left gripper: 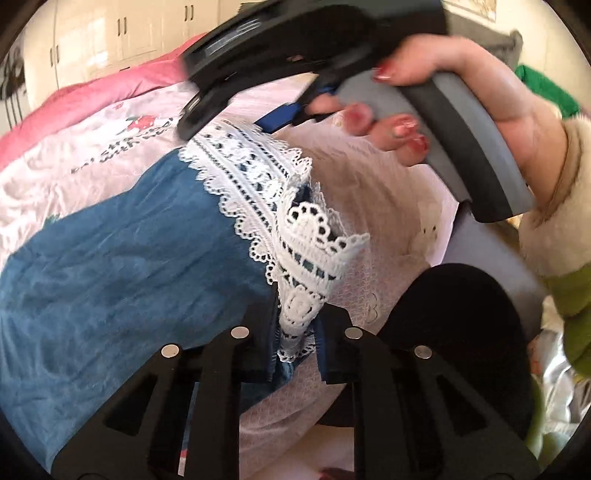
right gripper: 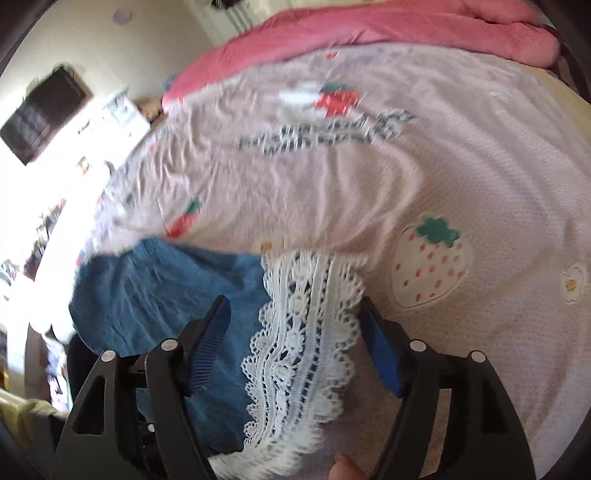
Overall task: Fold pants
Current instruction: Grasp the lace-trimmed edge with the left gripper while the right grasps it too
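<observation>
Left tool, seen along its own two arms, is clamped tight on the lace hem of the blue pants, the white trim bunched up between the two pads with a sliver of blue cloth caught in with it. From this view the pants lie spread on the bed, over a pale pink strawberry-print cover, and the person's right hand holds the other tool above the far corner of the hem. I would judge the garment light, limp and quick to slump wherever it is unsupported; the openwork lace looks the delicate part and could snag or stretch, so a hold that takes in the denim-like blue cloth behind the trim seems safer than lace alone. Over on the right wrist view, the right tool stands wide apart, its blue pads either side of the lace band without pressing it, gripping nothing. Here the pants show as a soft, faintly creased mid-blue cloth edged with a broad scalloped white lace border, flat on the bed with a pink quilt heaped at the far side.
</observation>
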Demonstrator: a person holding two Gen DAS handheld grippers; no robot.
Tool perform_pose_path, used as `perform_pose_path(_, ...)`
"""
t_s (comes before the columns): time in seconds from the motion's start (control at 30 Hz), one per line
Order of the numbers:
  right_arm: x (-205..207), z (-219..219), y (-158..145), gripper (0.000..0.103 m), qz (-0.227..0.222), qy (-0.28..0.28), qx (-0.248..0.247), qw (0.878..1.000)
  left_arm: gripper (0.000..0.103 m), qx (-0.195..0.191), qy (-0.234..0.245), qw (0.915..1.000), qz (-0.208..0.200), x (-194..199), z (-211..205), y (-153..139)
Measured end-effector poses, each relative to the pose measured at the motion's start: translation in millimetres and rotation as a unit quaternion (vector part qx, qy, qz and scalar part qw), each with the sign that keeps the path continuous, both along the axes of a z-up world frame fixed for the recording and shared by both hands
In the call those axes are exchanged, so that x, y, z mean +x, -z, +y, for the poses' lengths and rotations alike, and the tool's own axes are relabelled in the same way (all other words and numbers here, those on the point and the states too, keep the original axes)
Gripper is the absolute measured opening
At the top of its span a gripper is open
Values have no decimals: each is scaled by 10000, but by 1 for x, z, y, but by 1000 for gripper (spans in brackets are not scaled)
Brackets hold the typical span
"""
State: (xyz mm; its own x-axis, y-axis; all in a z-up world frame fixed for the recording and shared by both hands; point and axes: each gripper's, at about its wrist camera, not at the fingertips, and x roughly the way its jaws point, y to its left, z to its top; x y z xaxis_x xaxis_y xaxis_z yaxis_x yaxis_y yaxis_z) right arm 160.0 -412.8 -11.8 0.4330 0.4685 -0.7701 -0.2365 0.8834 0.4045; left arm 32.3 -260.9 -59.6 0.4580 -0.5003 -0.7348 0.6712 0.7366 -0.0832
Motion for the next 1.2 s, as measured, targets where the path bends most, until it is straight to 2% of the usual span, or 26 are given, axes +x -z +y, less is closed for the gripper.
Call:
perform_pose_path(0.07,-3,-4,-2,80,75,17,7,10000,9,-93,-15,9999,36,2,7,-2)
perform_pose_path(0.2,-13,-4,6,81,325,5,-120,9994,9,-330,-64,9993,190,3,17,-4)
perform_pose_path(0.37,-13,-2,18,81,569,192,84,9982,9,-364,-58,9992,123,-3,18,-10)
perform_pose_path(0.47,-7,-3,28,81,906,401,449,9941,9,-348,-68,9993,81,-4,13,-10)
perform_pose_path(0.53,-5,0,27,67,874,469,447,9941,9,-360,-76,9993,68,-6,12,-11)
perform_pose_path(0.57,-4,2,25,48,821,455,377,9949,9,-360,-69,9993,51,-6,12,-12)
perform_pose_path(0.63,-4,8,18,34,685,434,153,9966,9,-364,-48,9993,20,-9,13,-14)
perform_pose_path(0.7,-4,12,12,13,612,380,185,9972,9,-399,-49,9992,-7,-10,15,-17)
perform_pose_path(1.0,-6,57,-30,12,216,159,53,9996,9,-641,-226,9976,-109,-23,49,-34)
perform_pose_path(1.2,2,117,-40,12,262,-64,18,9996,9,-1025,-716,9919,243,-28,103,-34)
